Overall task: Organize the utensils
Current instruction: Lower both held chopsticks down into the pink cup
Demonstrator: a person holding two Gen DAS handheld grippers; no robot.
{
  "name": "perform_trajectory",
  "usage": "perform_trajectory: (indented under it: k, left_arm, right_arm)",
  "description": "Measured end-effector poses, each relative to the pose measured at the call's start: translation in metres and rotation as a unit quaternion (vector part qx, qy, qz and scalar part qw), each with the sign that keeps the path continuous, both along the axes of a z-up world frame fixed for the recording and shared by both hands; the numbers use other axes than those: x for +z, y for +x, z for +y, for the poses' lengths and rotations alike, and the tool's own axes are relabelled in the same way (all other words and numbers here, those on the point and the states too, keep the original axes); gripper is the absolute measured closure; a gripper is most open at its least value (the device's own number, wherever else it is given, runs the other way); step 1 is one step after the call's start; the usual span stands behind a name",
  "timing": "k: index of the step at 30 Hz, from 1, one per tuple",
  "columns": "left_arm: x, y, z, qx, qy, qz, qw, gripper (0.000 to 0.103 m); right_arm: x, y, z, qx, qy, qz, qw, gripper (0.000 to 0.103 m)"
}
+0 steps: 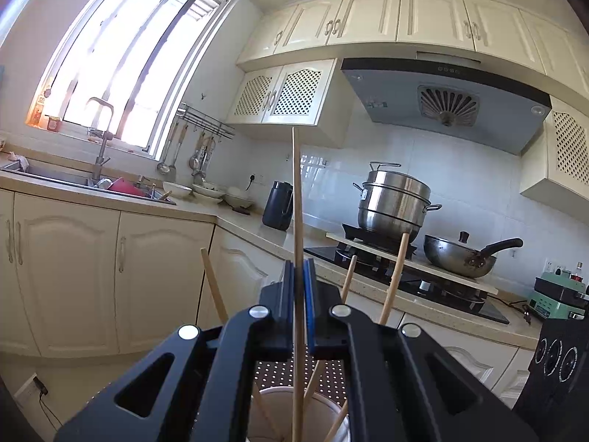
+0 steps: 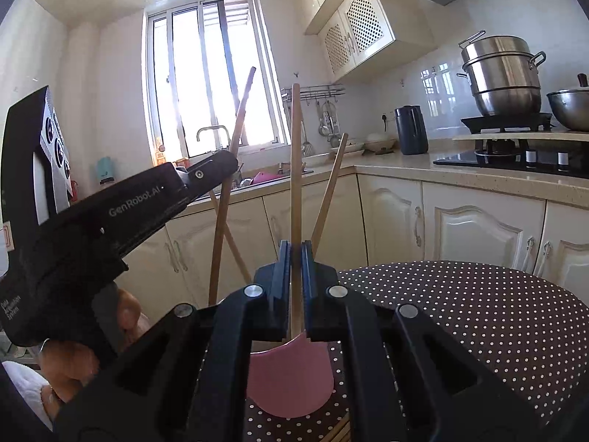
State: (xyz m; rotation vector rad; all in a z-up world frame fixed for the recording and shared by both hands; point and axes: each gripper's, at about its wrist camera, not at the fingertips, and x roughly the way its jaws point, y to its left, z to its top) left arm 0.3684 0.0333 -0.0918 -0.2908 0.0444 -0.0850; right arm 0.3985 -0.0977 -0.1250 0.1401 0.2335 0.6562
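My left gripper (image 1: pixel 299 269) is shut on a thin wooden chopstick (image 1: pixel 296 199) that stands upright over a white cup (image 1: pixel 291 405). Several other wooden utensil handles (image 1: pixel 395 272) lean in that cup. My right gripper (image 2: pixel 295 252) is shut on the wooden handle (image 2: pixel 295 162) of a pink spatula (image 2: pixel 291 379), held upright with the blade down over the dotted table. The left gripper also shows in the right wrist view (image 2: pixel 230 162), closed on a chopstick (image 2: pixel 241 110) at the left.
A round table with a brown polka-dot cloth (image 2: pixel 478 309) lies below. Cream cabinets (image 1: pixel 73 276), a sink (image 1: pixel 55 178) under the window, a dark kettle (image 1: pixel 278 204), and a stove with a steel pot (image 1: pixel 394 202) and wok (image 1: pixel 460 256) ring the room.
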Motion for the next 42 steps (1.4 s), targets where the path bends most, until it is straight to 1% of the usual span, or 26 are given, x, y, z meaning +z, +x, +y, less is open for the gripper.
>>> perform_trajectory:
  k: [12, 22, 28, 30, 32, 34, 37, 39, 42]
  left_arm:
    - [-0.004, -0.001, 0.004, -0.006, -0.002, 0.001, 1.0000, 0.098]
    - [-0.006, 0.001, 0.009, -0.013, -0.020, 0.003, 0.9997, 0.098]
    - [-0.010, -0.001, 0.008, -0.012, -0.011, 0.005, 0.9998, 0.097]
    - [-0.008, 0.000, 0.010, -0.005, -0.015, 0.003, 0.9999, 0.097]
    - [-0.003, 0.003, 0.014, -0.015, -0.030, 0.003, 0.9994, 0.097]
    - [0.001, 0.002, 0.015, -0.009, -0.027, -0.007, 0.9996, 0.097]
    - [0.004, 0.005, 0.015, -0.008, -0.030, -0.012, 0.9995, 0.097]
    - [0.000, 0.009, 0.011, -0.006, -0.019, -0.006, 0.9998, 0.097]
    - [-0.015, 0.013, 0.009, -0.011, -0.016, 0.013, 0.9997, 0.097]
  right_arm:
    - [-0.005, 0.001, -0.003, 0.002, 0.007, 0.009, 1.000, 0.097]
    - [-0.004, 0.002, -0.007, 0.003, 0.013, 0.013, 1.000, 0.097]
    - [-0.006, 0.003, -0.006, 0.007, 0.010, 0.018, 1.000, 0.097]
    - [-0.005, 0.002, -0.006, 0.008, 0.009, 0.017, 1.000, 0.097]
    - [-0.005, 0.002, -0.005, 0.008, 0.006, 0.019, 1.000, 0.097]
    - [-0.004, 0.002, -0.005, 0.008, 0.005, 0.019, 1.000, 0.097]
    - [-0.005, 0.003, -0.003, 0.010, 0.002, 0.018, 1.000, 0.097]
    - [-0.006, 0.004, -0.002, 0.012, 0.001, 0.020, 1.000, 0.097]
    - [-0.007, 0.004, 0.000, 0.014, -0.002, 0.020, 1.000, 0.097]
